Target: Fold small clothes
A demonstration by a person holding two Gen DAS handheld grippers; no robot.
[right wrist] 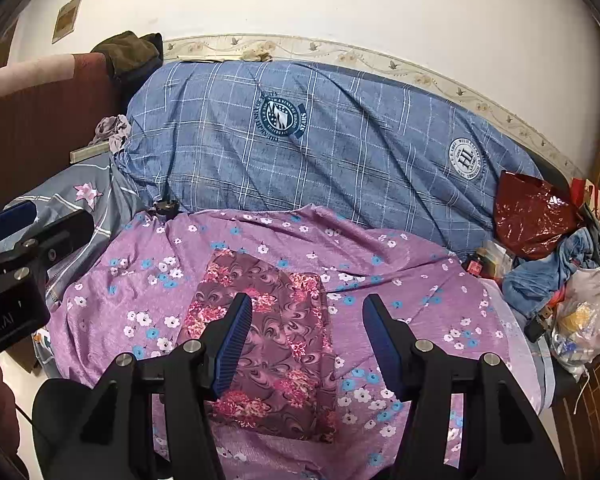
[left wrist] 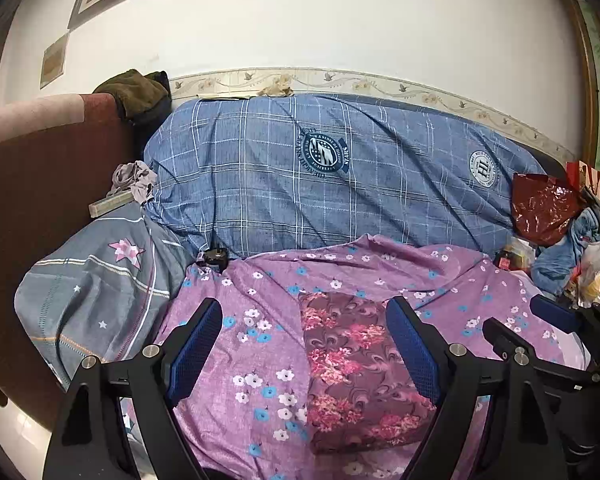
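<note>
One folded maroon floral cloth (right wrist: 276, 340) on the purple flowered bedsheet (right wrist: 400, 276) below both empty, spread-jawed grippers, left (left wrist: 304, 344) and right (right wrist: 308, 340); two plastic bags far right: dark red (right wrist: 534, 216), translucent white (right wrist: 584, 320), contents unclear.

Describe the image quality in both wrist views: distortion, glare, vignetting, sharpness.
Left wrist view: strong fisheye bends the wallpaper border into an arc; dark vignette in the corners; glare on the crinkled red plastic bag; the open left tongs look sharp.
Right wrist view: same curvature and vignette; even indoor light; the maroon floral folded garment is crisp.
</note>
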